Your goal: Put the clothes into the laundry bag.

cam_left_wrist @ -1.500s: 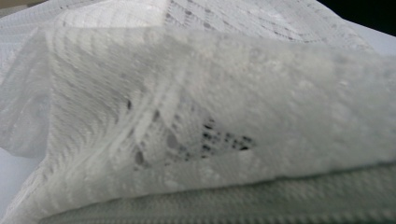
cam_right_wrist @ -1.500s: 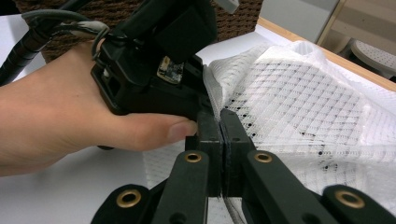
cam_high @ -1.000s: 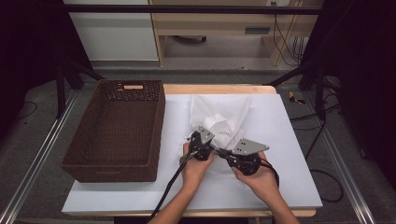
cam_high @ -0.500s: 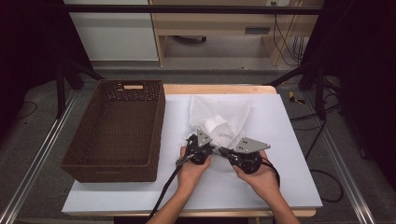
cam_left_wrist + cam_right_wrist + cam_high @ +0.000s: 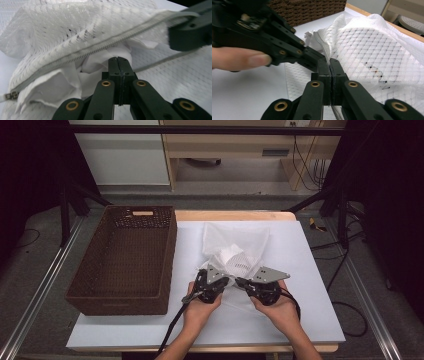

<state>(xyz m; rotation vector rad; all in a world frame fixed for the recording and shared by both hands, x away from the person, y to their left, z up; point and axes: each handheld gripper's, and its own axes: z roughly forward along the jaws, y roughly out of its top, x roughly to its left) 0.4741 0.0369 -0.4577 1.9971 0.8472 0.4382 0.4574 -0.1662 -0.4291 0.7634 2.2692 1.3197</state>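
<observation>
A white mesh bag (image 5: 250,237) with a grey zipper (image 5: 100,48) lies in the middle of the table, and white cloth (image 5: 100,63) bulges from its mouth. In the right gripper view, my right gripper (image 5: 329,61) is shut on the bag's zipper edge, and the zipper tape runs down between its jaws. It holds that edge up at the top right of the left gripper view (image 5: 190,32). My left gripper (image 5: 117,59) is shut, its tips pressed against the cloth in the bag's mouth. From above, the left gripper (image 5: 227,280) and right gripper (image 5: 241,281) nearly meet at the bag's near edge.
A deep brown wicker basket (image 5: 170,265) stands at the left of the white table top (image 5: 310,270), close to my left hand. The person's fingers (image 5: 244,61) wrap the left gripper. A wooden shelf unit and cables lie beyond the table's far edge.
My left gripper has shifted a little nearer along the bag's mouth, and the lump of cloth in the bag has changed shape. The right gripper has stayed in place on the zipper edge.
</observation>
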